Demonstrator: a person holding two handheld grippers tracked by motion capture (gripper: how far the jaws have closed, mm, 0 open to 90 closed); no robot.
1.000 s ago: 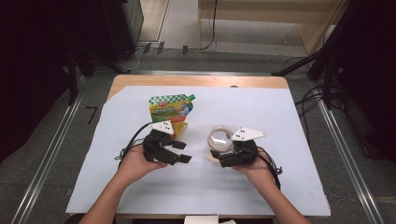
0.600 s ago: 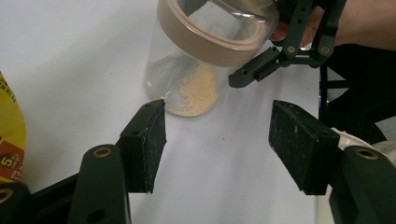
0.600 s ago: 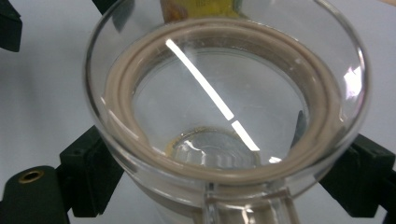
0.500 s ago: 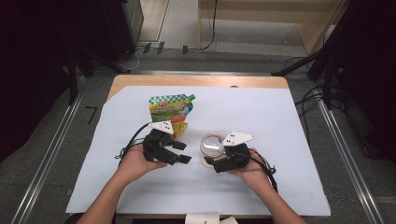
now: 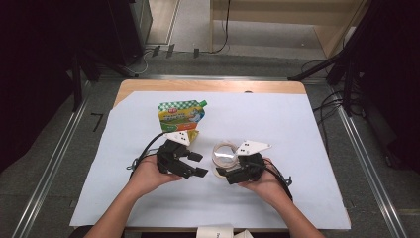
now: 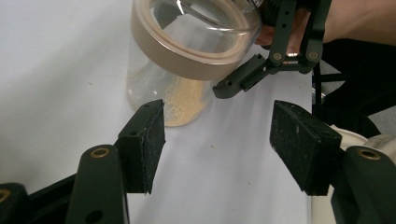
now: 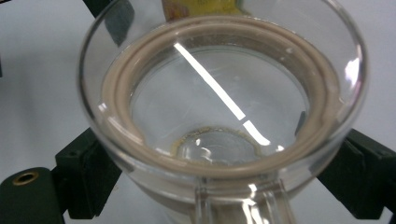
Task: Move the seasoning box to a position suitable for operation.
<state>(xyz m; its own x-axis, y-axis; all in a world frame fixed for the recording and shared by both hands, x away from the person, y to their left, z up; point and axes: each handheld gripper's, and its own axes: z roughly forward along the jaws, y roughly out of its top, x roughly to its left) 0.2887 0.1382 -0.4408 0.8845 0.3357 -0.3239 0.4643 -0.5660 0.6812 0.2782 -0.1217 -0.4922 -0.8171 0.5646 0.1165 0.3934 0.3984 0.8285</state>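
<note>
Right hand-held gripper (image 5: 229, 173) pinches jar (image 5: 224, 154), probably tilted; left hand-held gripper (image 5: 197, 164) spread beside jar. Keep grip firm, tilt slowly toward pouch (image 5: 181, 114).

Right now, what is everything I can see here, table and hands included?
Jar: one, clear glass with a tan ring inside its mouth and some yellowish grains at the bottom, tilted, mid-table.
Pouch: one, green and yellow with a spout, behind the left hand.
Sheet: one, pale blue-white, covering the table.
Table: one, wooden edge at the far side.
Left gripper: one, black, jaws open, nothing between them.
Right gripper: one, black, closed around the jar.
Hands: two, left hand, right hand.
</note>
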